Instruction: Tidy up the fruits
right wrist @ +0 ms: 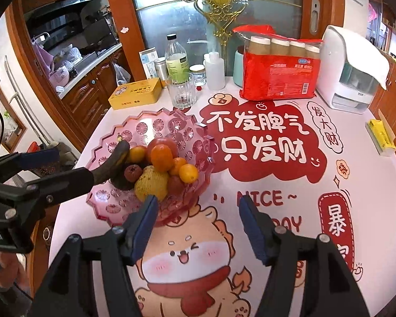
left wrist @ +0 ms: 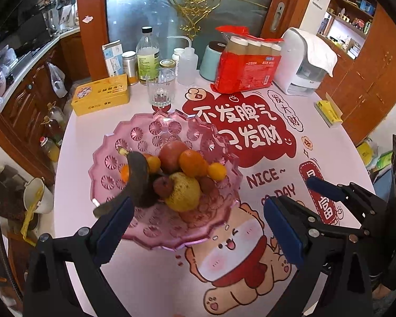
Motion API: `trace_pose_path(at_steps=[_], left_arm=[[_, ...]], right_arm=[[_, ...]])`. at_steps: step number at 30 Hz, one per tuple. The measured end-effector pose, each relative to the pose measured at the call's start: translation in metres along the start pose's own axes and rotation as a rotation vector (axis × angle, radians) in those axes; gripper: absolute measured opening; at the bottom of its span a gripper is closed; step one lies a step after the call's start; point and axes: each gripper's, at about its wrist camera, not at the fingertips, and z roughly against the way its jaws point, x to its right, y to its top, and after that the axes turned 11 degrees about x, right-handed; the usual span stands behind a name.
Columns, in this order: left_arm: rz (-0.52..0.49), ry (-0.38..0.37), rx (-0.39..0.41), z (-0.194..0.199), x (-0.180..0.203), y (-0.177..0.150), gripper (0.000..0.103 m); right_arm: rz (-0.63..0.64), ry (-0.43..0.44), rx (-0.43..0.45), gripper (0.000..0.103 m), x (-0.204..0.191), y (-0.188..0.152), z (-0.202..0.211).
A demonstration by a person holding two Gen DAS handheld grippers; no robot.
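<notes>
- Blue-padded left gripper stands wide open with nothing between its fingers, its left pad just beside the banana's stem end.
- Right gripper is likewise spread wide and empty above the tablecloth.
- Pink glass bowl holds the fruits: a blackened banana, a yellow pear, an orange, an apple and small oranges.
- Behind the bowl stand a drinking glass and a yellow tin.
- Farther back is a red pack of bottles.

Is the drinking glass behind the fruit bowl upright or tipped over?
Upright: the drinking glass stands on its base, open rim upward, behind the pink bowl.
</notes>
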Motion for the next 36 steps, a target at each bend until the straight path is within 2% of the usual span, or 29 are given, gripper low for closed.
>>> trace_pose_path(at_steps=[8, 16, 19, 25, 36], left_arm=[[-0.007, 0.063, 0.017, 0.02, 0.035, -0.026, 0.098], [0.039, 0.077, -0.018, 0.038, 0.069, -0.064, 0.098], [0.044, 0.105, -0.014, 0.049, 0.083, -0.077, 0.098], [0.061, 0.156, -0.003, 0.071, 0.103, -0.091, 0.098], [0.09, 0.234, 0.05, 0.094, 0.12, -0.096, 0.098]], right_arm=[[0.008, 0.033, -0.003, 0.064, 0.018, -0.02, 0.031], [0.07, 0.053, -0.025, 0.064, 0.037, -0.049, 0.069], [0.056, 0.05, -0.032, 0.064, 0.048, -0.056, 0.081], [-0.035, 0.07, -0.033, 0.064, 0.066, -0.066, 0.113], [0.027, 0.082, 0.042, 0.066, 0.063, -0.066, 0.146]])
